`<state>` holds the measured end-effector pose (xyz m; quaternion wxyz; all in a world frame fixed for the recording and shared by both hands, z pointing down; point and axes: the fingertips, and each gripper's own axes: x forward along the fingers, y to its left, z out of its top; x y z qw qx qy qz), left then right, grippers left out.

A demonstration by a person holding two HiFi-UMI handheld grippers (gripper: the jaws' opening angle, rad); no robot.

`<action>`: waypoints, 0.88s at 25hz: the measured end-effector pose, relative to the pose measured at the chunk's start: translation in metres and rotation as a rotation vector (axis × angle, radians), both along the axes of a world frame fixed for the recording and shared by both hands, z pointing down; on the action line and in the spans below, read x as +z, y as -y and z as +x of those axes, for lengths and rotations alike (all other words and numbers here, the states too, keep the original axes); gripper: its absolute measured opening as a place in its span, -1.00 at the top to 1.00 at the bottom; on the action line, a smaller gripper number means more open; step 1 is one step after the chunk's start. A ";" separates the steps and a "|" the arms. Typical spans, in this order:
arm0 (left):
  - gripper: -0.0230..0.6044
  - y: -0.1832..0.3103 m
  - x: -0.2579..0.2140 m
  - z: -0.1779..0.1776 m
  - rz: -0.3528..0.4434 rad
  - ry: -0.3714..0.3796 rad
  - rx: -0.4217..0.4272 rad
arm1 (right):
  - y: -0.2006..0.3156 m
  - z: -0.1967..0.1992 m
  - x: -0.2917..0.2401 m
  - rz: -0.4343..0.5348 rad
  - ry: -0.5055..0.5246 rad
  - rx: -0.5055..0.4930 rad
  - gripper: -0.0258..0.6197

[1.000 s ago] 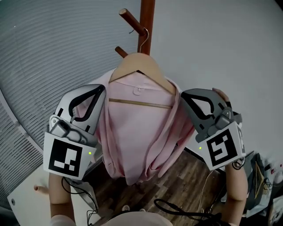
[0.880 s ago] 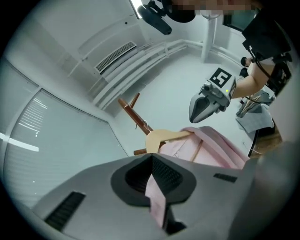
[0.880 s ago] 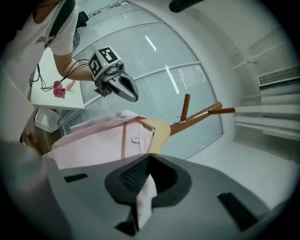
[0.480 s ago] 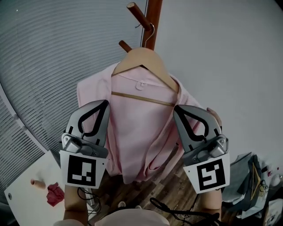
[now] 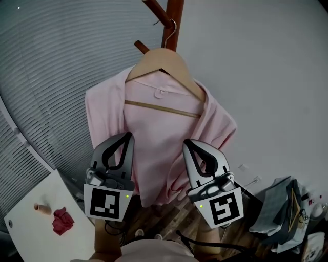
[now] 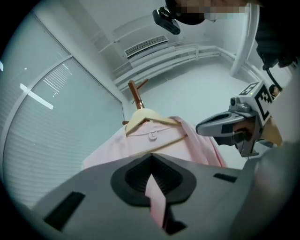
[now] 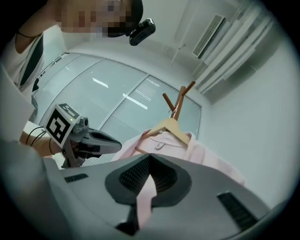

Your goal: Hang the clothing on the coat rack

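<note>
The left gripper (image 6: pixel 150 158) is keeping its two grey jaws pressed together down to a thin slit, through which a sliver of pink is showing, and it is gripping nothing. The right gripper (image 7: pixel 150 157) is doing the same, its jaws closed to a narrow gap with only pink cloth showing beyond and nothing caught between them. In the head view both are pointing upward side by side in front of the lower half of the pale pink button-up shirt (image 5: pixel 154 138), the left gripper (image 5: pixel 128 137) toward its left edge and the right gripper (image 5: pixel 187 144) toward its right front panel; whether their tips are touching the fabric cannot be told. The shirt is hanging loose and open on a light wooden clothes hanger (image 5: pixel 165 60), whose metal hook (image 5: pixel 170 29) is sitting against the reddish-brown wooden coat rack (image 5: pixel 173 15), just below one of its angled pegs. To the lower left, a white table (image 5: pixel 31 235) is carrying a crumpled red cloth (image 5: pixel 62 221), well apart from the shirt.
</note>
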<state>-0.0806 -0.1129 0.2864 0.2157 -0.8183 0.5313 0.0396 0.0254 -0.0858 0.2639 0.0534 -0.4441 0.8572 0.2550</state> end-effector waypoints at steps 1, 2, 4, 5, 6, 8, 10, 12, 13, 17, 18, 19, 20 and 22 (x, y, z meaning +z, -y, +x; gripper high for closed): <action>0.89 0.000 0.001 0.003 0.019 0.056 -0.005 | 0.001 -0.001 0.005 -0.015 0.007 -0.005 0.86; 0.89 0.000 0.002 0.006 0.047 0.126 -0.010 | 0.003 -0.003 0.010 -0.027 0.007 -0.010 0.86; 0.89 -0.001 0.002 0.011 0.084 0.205 -0.013 | 0.006 -0.005 0.018 -0.044 0.000 -0.012 0.86; 0.89 -0.002 0.003 0.013 0.088 0.209 -0.008 | 0.007 -0.006 0.021 -0.052 -0.001 -0.013 0.86; 0.89 -0.002 0.004 0.014 0.085 0.202 -0.001 | 0.008 -0.006 0.024 -0.059 -0.001 -0.015 0.86; 0.89 -0.002 0.007 0.017 0.075 0.189 0.010 | 0.009 -0.006 0.027 -0.066 0.001 -0.017 0.86; 0.89 -0.002 0.010 0.020 0.068 0.195 0.011 | 0.010 -0.005 0.028 -0.068 0.002 -0.016 0.86; 0.89 -0.002 0.013 0.022 0.065 0.203 0.010 | 0.010 -0.004 0.028 -0.069 0.003 -0.014 0.86; 0.89 -0.002 0.014 0.022 0.066 0.205 0.010 | 0.010 -0.004 0.028 -0.068 0.002 -0.013 0.86; 0.89 -0.002 0.017 0.025 0.054 0.205 0.016 | 0.010 -0.005 0.027 -0.062 0.003 -0.011 0.86; 0.89 -0.002 0.018 0.025 0.052 0.208 0.017 | 0.010 -0.005 0.027 -0.062 0.004 -0.010 0.86; 0.89 -0.003 0.018 0.026 0.050 0.211 0.019 | 0.010 -0.006 0.028 -0.063 0.004 -0.010 0.86; 0.89 -0.003 0.018 0.027 0.049 0.213 0.020 | 0.009 -0.006 0.028 -0.064 0.003 -0.010 0.86; 0.89 -0.003 0.019 0.027 0.048 0.216 0.018 | 0.009 -0.006 0.029 -0.066 0.004 -0.008 0.86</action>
